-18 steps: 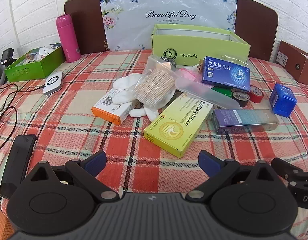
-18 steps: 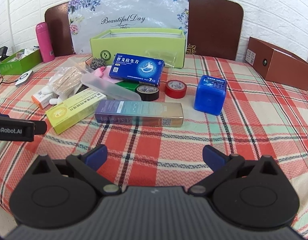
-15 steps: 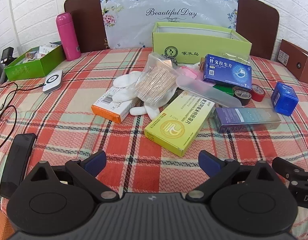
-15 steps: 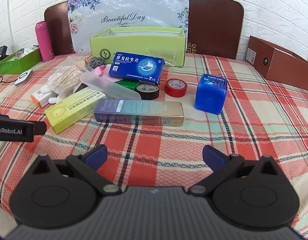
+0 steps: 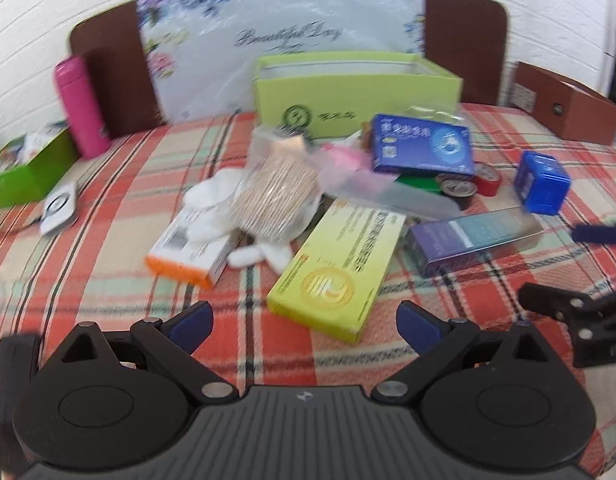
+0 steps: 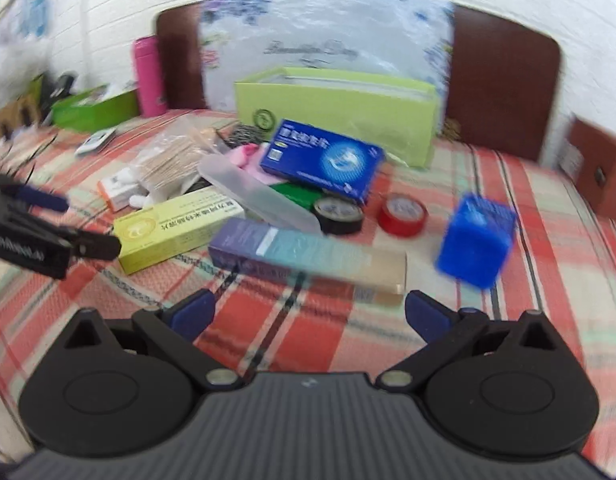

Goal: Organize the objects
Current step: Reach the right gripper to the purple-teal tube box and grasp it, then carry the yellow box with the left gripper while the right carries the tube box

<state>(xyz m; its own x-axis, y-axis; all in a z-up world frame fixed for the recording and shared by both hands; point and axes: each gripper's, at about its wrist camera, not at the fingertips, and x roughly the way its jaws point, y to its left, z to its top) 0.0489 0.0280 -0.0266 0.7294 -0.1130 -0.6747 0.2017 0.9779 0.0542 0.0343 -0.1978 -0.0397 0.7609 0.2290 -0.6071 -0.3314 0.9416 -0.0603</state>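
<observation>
Both grippers are empty w/ fingers spread wide, hovering low over the plaid cloth. Left gripper sits just short of the yellow box, which lies diagonal, its near corner between the blue pads. Right gripper faces the long purple box, lying crosswise just ahead of its fingers.

Beyond them is the pile. An orange-ended box lies left of the yellow one, w/ white gloves and a clear bag of sticks heaped against it. A frosted flat case leans across the middle, over something green. The dark blue box rests tilted on top of the clutter. Black tape, red tape and the blue cube sit apart to the right. Green open box stands at the back, prob. the destination.

Risks, as I judge them:
- Both views are blurred, so aim is shaky; a finger could shove a box instead of straddling it.
- Yellow box is wide and skewed; pinching a corner may let it pivot or slip out.
- Frosted case and gloves seem to touch or overlap the boxes, so lifting one may drag the rest.
- The 2 grippers are close, each visible in the other's view, so a clash is possible.
- Bag is soft and slick; it may sag.
</observation>
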